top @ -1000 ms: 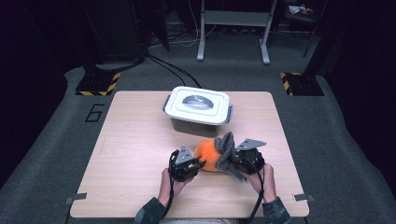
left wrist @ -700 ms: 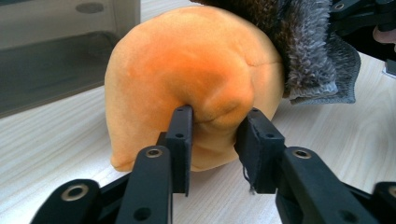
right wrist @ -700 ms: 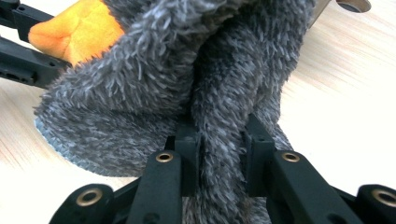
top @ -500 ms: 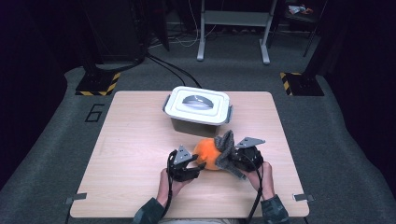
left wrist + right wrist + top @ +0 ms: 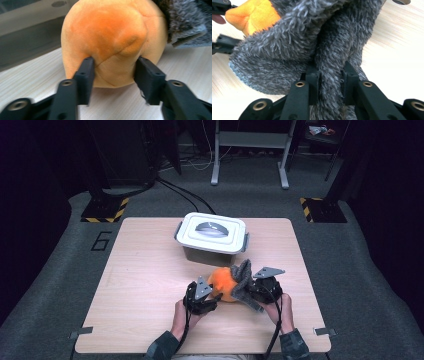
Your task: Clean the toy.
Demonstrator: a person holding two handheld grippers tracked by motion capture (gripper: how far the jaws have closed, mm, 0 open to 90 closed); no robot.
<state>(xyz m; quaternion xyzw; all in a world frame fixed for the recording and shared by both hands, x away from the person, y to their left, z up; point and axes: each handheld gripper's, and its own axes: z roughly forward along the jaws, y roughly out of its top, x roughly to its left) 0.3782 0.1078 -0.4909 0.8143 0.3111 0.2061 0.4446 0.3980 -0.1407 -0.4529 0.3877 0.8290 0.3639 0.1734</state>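
Orange plush [image 5: 110, 42] unmoved; left gripper [image 5: 113, 72] re-closing around it, right gripper [image 5: 329, 82] clamping grey fabric [image 5: 294, 42]

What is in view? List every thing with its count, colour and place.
plush ball: one, orange, near middle of the table, between the two grippers
fuzzy cloth: one, grey, draped against the ball's right side
lidded box: one, white lid on grey base, far middle of the table
table: one, light wood, centre of the floor
metal stand: one, grey, on the floor behind the table
left hand-held gripper: one, black, jaws pressed into the ball
right hand-held gripper: one, black, clamped on the cloth
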